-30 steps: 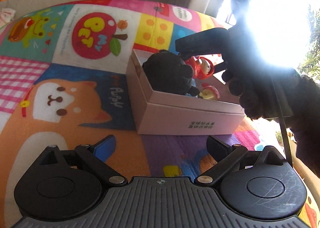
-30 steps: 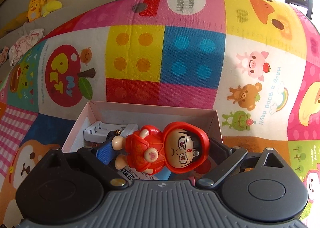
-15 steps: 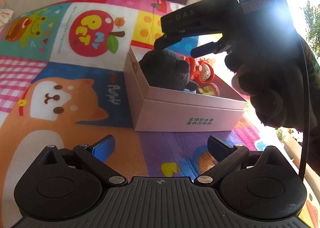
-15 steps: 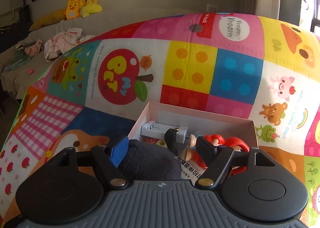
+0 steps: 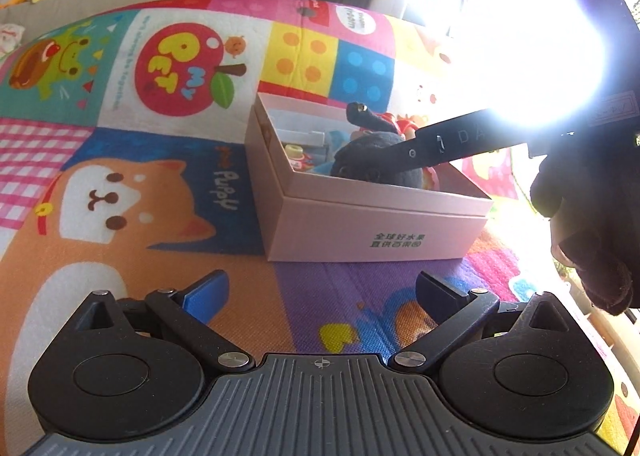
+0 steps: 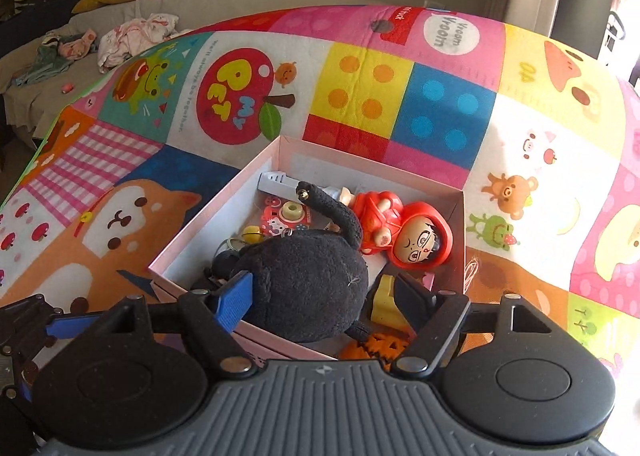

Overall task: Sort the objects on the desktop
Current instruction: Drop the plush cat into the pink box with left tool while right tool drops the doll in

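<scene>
- Right wrist view: right gripper is straddling black plush toy in pink box; jaws have just been opening slightly, pad contact unclear.
- Plush is looking soft, light, squashy; I'd be grabbing mid-body.
- Left gripper is hovering apart, empty.
- Box is sitting on colourful play mat; sofa behind.

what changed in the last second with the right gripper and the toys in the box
The right gripper let go of the red hooded figure, now lying in the pink box, and shifted over to the black plush toy. Its fingers narrowed, then reopened slightly, and stand either side of the plush; a grip is unclear. The left gripper stayed open and in place, and the box stayed put.
</scene>
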`<state>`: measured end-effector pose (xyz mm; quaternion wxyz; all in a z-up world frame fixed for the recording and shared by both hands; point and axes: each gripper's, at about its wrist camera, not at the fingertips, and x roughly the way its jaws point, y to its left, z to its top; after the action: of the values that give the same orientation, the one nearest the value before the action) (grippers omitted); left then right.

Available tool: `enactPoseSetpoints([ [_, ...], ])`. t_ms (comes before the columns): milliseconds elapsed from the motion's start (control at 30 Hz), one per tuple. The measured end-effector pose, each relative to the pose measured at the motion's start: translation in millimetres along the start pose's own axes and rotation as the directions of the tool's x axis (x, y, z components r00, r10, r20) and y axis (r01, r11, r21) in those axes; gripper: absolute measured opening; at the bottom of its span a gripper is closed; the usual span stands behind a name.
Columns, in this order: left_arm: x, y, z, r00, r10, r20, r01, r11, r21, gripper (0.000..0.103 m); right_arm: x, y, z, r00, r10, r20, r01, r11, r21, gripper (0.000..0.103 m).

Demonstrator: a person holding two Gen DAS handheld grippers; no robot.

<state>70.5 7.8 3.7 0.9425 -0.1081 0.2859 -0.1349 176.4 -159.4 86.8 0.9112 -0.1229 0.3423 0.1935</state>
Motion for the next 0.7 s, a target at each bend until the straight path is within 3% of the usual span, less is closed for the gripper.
enactPoseSetpoints([
  [133, 0, 2, 1, 1.0, -0.003, -0.005, 0.003, 1.0, -0.009, 0.102, -11, -19, 7, 0.999, -0.004, 0.052, 0.0, 0.997, 0.077, 0.084],
  [267, 1, 1, 1, 1.0, -0.003, -0.006, 0.003, 1.0, -0.006, 0.102, -2, -54, 16, 0.998, 0.014, 0.054, -0.028, 0.966, 0.257, 0.084],
  [333, 0, 1, 1, 1.0, -0.003, -0.005, 0.003, 1.0, -0.003, 0.102, 11, -66, 19, 0.999, 0.031, 0.036, -0.041, 0.943, 0.331, 0.081],
  [400, 0, 1, 1, 1.0, -0.003, -0.006, 0.003, 1.0, -0.004, 0.102, 27, -73, 23, 0.998, 0.066, 0.011, -0.064, 0.917, 0.393, 0.07],
  [567, 0, 1, 1, 1.0, -0.007, -0.008, 0.007, 1.0, -0.007, 0.102, 62, -76, 31, 0.99, 0.138, -0.032, -0.104, 0.86, 0.5, 0.068],
  [700, 0, 3, 1, 1.0, -0.014, -0.011, 0.014, 1.0, -0.015, 0.102, 74, -75, 38, 0.989, 0.147, 0.002, -0.125, 0.836, 0.534, 0.068],
])
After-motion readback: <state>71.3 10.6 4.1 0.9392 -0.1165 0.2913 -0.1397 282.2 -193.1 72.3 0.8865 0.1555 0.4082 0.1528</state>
